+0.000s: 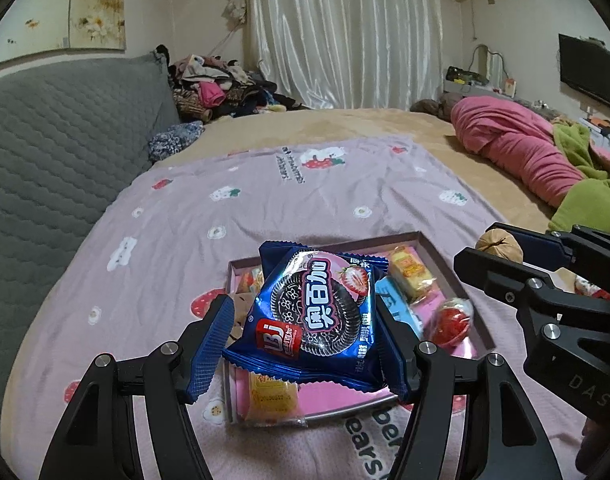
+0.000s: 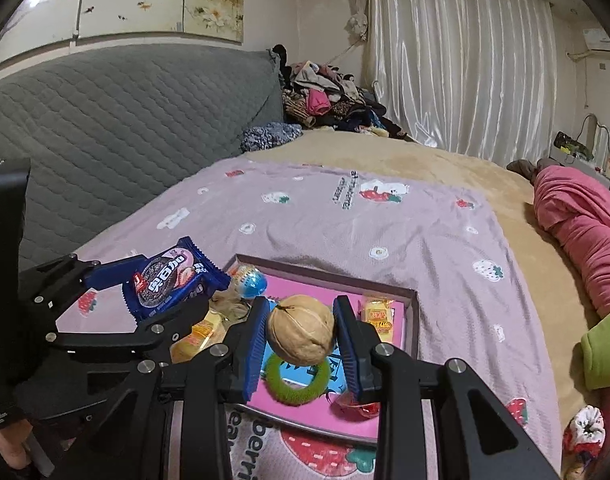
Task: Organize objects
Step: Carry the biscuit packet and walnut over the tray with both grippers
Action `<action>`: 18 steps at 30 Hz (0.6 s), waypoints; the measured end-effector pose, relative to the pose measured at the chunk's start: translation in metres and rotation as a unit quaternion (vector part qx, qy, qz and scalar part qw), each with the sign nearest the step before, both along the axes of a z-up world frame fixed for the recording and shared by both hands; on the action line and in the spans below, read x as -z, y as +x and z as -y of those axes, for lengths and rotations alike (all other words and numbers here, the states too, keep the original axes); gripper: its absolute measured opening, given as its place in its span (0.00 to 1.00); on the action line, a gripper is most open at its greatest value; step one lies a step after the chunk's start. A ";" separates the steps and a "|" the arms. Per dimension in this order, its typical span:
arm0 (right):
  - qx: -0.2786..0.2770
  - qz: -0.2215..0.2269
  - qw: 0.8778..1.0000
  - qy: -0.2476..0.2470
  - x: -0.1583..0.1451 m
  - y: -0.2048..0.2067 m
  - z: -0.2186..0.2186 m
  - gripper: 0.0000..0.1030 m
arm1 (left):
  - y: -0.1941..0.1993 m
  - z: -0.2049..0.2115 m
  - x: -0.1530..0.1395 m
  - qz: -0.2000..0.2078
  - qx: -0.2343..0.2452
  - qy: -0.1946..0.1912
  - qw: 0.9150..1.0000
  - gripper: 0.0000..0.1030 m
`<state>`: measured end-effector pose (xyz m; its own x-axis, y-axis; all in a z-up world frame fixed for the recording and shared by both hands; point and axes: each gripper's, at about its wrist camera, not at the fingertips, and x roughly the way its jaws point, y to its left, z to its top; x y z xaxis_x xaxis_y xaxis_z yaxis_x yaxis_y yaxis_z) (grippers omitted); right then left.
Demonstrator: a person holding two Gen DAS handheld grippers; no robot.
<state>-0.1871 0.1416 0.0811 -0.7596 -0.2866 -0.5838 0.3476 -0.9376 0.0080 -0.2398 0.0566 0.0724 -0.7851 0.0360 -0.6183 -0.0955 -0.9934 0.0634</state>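
Gripping crinkly foil packet, ridged walnut

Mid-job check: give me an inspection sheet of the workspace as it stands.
Surface: lilac strawberry blanket on a bed.
Job's things: pink tray holding wrapped sweets and a green ring; blue cookie packet; walnut.
Clutter: clothes pile, pink bedding.
Grippers: left claw shut on the cookie packet; right claw shut on the walnut, both above the tray.
Cables: nothing seen near the tray.
Surroundings: grey headboard, white curtains.
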 end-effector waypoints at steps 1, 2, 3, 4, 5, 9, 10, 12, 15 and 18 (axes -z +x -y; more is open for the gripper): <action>0.001 0.000 1.000 0.001 0.004 -0.003 0.001 0.33 | -0.002 0.000 0.005 0.001 -0.001 -0.001 1.000 0.67; 0.001 0.000 1.000 0.001 0.008 -0.005 0.002 0.33 | -0.005 0.001 0.010 0.003 -0.002 0.000 1.000 0.67; 0.001 0.001 1.000 0.001 0.012 -0.007 0.003 0.33 | -0.009 0.002 0.017 0.005 -0.003 0.002 1.000 0.67; 0.004 0.001 1.000 0.001 0.016 -0.010 0.004 0.33 | -0.011 0.002 0.022 0.007 -0.004 0.003 1.000 0.67; 0.007 0.000 1.000 -0.003 0.020 -0.013 0.004 0.33 | -0.014 0.002 0.028 0.009 -0.005 0.005 1.000 0.67; 0.013 0.014 1.000 -0.014 0.042 -0.026 0.007 0.33 | -0.023 0.002 0.055 0.022 -0.006 0.009 1.000 0.67; 0.016 0.016 1.000 -0.016 0.047 -0.028 0.007 0.33 | -0.025 0.001 0.061 0.024 -0.007 0.006 1.000 0.67; 0.020 0.023 0.999 -0.022 0.058 -0.033 0.006 0.33 | -0.028 0.001 0.071 0.029 -0.006 0.003 1.000 0.67; 0.034 0.025 0.999 -0.031 0.072 -0.040 0.001 0.33 | -0.032 0.000 0.081 0.027 -0.001 0.000 1.000 0.67; 0.038 0.021 0.999 -0.023 0.083 -0.045 0.001 0.33 | -0.035 -0.002 0.090 0.028 0.006 0.001 1.000 0.67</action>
